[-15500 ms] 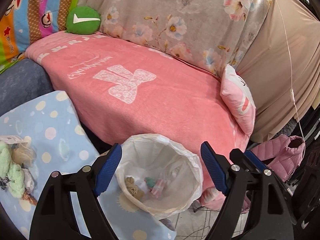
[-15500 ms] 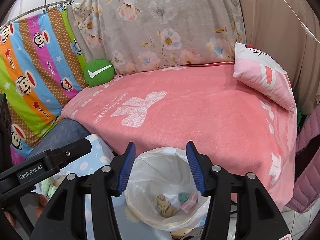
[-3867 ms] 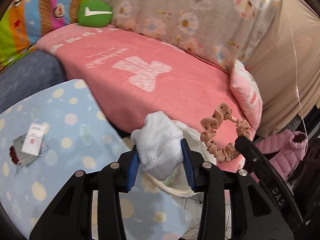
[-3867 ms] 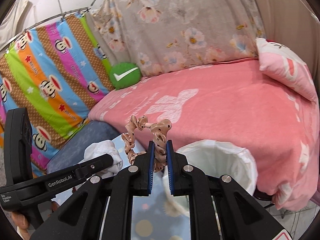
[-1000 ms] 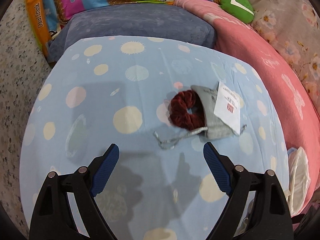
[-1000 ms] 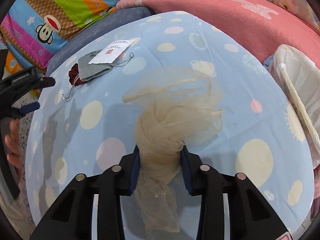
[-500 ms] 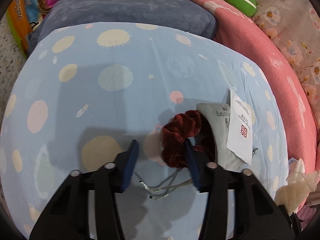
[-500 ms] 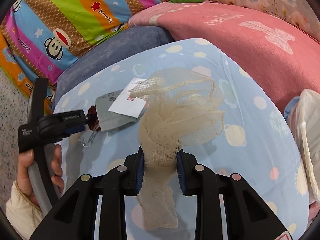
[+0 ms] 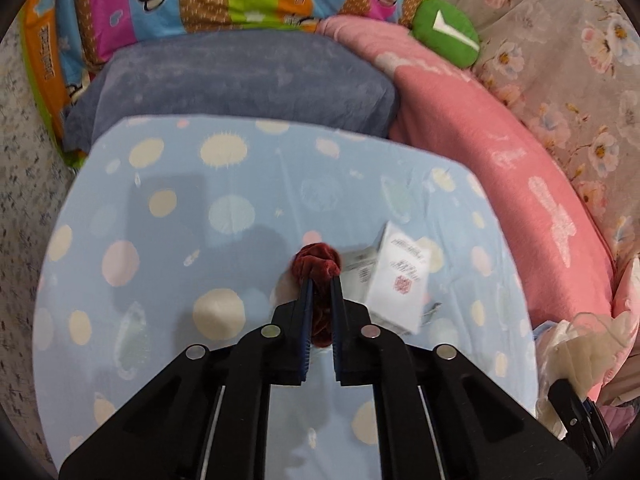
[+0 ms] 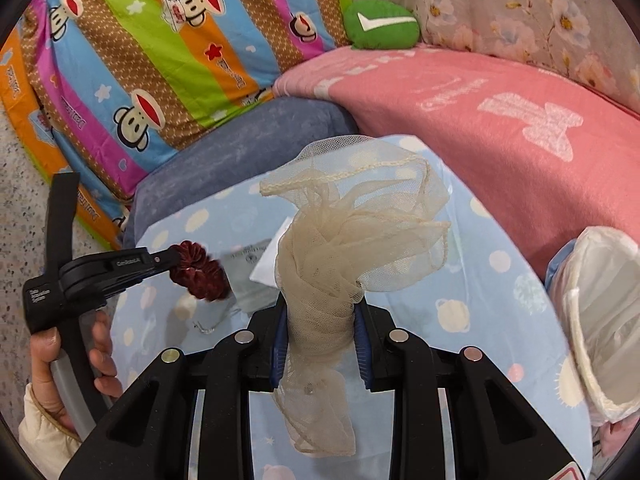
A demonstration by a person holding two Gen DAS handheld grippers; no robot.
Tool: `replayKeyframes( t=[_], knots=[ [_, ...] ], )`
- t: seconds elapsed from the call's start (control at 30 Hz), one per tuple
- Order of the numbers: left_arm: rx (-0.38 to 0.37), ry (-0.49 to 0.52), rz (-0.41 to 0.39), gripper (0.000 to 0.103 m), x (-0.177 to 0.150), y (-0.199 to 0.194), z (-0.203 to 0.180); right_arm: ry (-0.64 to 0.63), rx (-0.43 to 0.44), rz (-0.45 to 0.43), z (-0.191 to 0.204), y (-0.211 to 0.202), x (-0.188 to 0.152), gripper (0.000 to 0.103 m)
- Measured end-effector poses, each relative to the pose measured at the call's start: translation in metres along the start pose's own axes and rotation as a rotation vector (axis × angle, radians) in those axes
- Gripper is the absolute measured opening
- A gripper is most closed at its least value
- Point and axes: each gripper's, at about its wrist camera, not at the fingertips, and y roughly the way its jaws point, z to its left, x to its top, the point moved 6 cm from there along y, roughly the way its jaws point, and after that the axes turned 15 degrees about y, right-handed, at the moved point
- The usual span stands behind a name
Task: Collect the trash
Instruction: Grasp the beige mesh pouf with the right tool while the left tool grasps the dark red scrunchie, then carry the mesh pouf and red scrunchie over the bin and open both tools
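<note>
Crumpled beige mesh net [image 10: 320, 280] bunched in right tool [image 10: 320, 340].

A dark red velvet scrunchie [image 9: 318, 264] is being pinched, bunched, above the blue polka-dot tablecloth [image 9: 168, 240]. A cream mesh net [image 10: 340, 240] is standing bundled upright, its loose end dangling below. A white-lined trash bin [image 10: 600, 320] is sitting open beside the table.
</note>
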Motion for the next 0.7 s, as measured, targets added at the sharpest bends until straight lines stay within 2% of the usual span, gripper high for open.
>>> replayKeyframes(
  t=[0.13, 0.37, 0.7],
  knots=[
    [-0.019, 0.041, -0.07, 0.008, 0.017, -0.041, -0.025, -0.001, 0.015, -0.067, -0.002, -0.034, 0.017, 0.027],
    [-0.092, 0.154, -0.179, 0.008, 0.038, -0.101, -0.1, 0.027, 0.025, -0.188, -0.02, -0.092, 0.049, 0.027],
    [-0.224, 0.298, -0.23, 0.008, 0.042, -0.138, -0.214, 0.08, -0.006, -0.312, -0.067, -0.155, 0.073, 0.027]
  ],
)
